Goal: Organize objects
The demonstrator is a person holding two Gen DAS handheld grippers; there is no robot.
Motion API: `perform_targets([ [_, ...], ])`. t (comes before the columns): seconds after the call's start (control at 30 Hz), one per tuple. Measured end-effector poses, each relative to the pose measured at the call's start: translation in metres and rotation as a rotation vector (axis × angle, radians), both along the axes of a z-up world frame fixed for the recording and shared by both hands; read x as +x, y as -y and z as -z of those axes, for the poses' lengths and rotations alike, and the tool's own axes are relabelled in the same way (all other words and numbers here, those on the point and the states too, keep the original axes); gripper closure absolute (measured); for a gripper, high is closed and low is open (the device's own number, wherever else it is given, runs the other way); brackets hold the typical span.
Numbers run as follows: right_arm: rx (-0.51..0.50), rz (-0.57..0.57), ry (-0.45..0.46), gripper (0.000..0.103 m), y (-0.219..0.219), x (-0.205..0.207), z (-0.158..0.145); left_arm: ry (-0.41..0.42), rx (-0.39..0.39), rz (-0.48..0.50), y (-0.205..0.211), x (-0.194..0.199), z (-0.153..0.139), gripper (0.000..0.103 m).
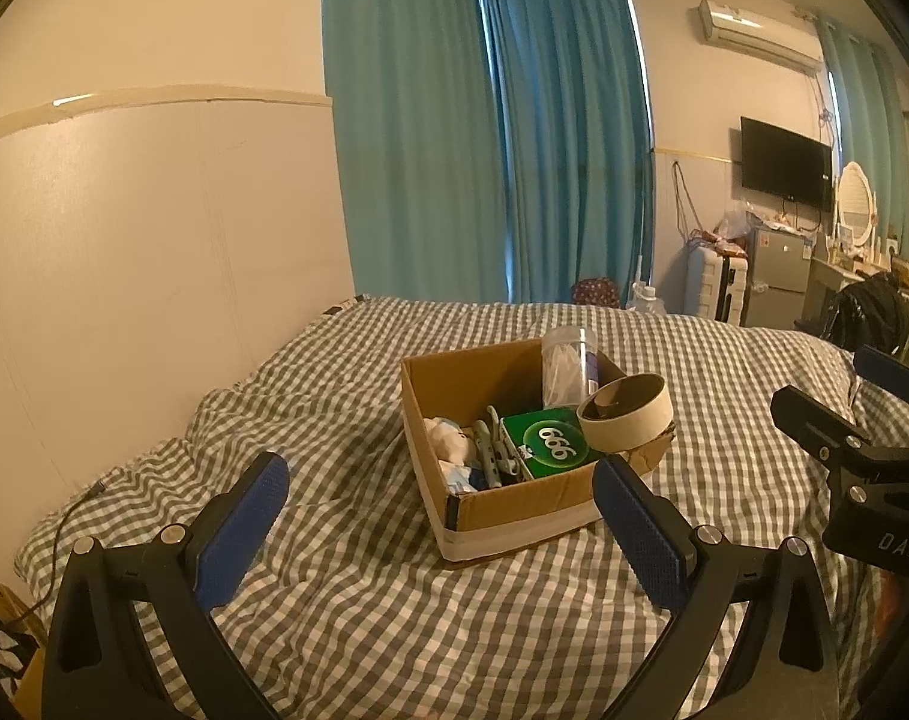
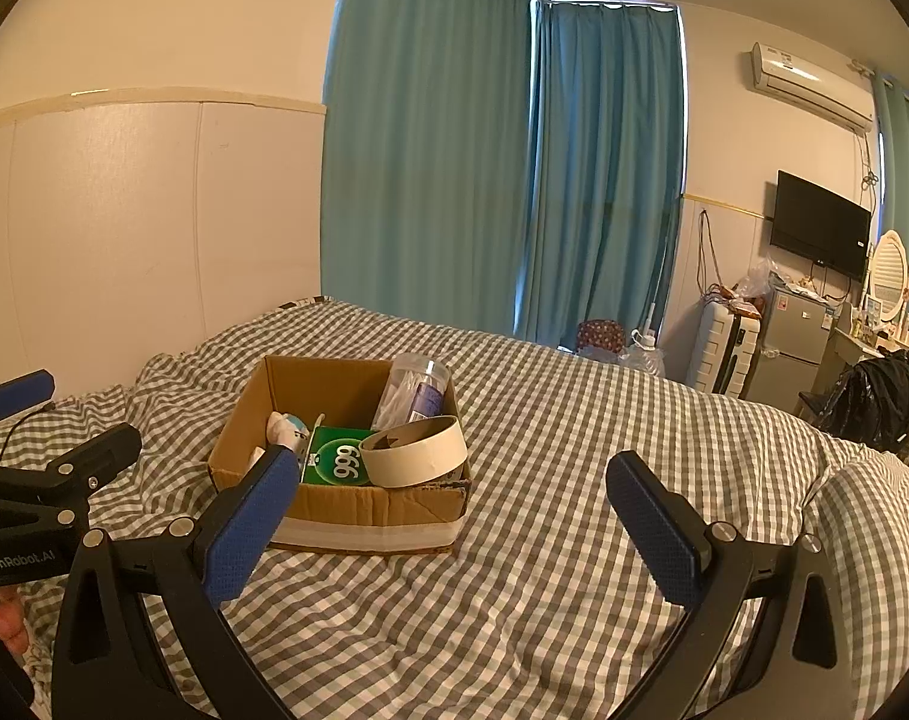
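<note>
An open cardboard box [image 1: 514,510] [image 2: 358,504] sits on the checked bed. Inside are a green "666" box [image 1: 550,441] [image 2: 337,462], a clear plastic jar [image 1: 568,369] [image 2: 415,390], white crumpled items [image 1: 451,441] [image 2: 283,426] and grey clips [image 1: 490,450]. A roll of beige tape [image 1: 625,411] [image 2: 415,450] rests on the box's right rim. My left gripper [image 1: 439,516] is open and empty, just in front of the box. My right gripper [image 2: 451,516] is open and empty, in front and right of the box. The right gripper [image 1: 862,414] also shows in the left wrist view, and the left gripper [image 2: 52,420] in the right wrist view.
The bed's checked cover [image 1: 364,600] [image 2: 574,480] is rumpled. A wall panel [image 1: 154,240] runs along its left side. A black cable [image 1: 64,516] lies at the bed's left edge. Teal curtains [image 2: 514,180], a suitcase [image 2: 724,354], fridge and TV stand beyond.
</note>
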State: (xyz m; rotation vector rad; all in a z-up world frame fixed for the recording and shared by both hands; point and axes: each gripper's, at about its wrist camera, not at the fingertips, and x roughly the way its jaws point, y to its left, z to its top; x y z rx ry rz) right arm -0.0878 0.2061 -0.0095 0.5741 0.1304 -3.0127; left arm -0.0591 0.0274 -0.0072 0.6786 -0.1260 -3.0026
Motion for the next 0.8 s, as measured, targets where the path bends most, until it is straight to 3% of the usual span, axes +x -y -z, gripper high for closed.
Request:
perform_targets([
  [0.8, 0.004, -0.009, 0.008, 0.000, -0.0033, 0.0050, 0.0013, 0.023, 0.004, 0.000, -0.0007, 0.0012, 0.0053, 0.000],
])
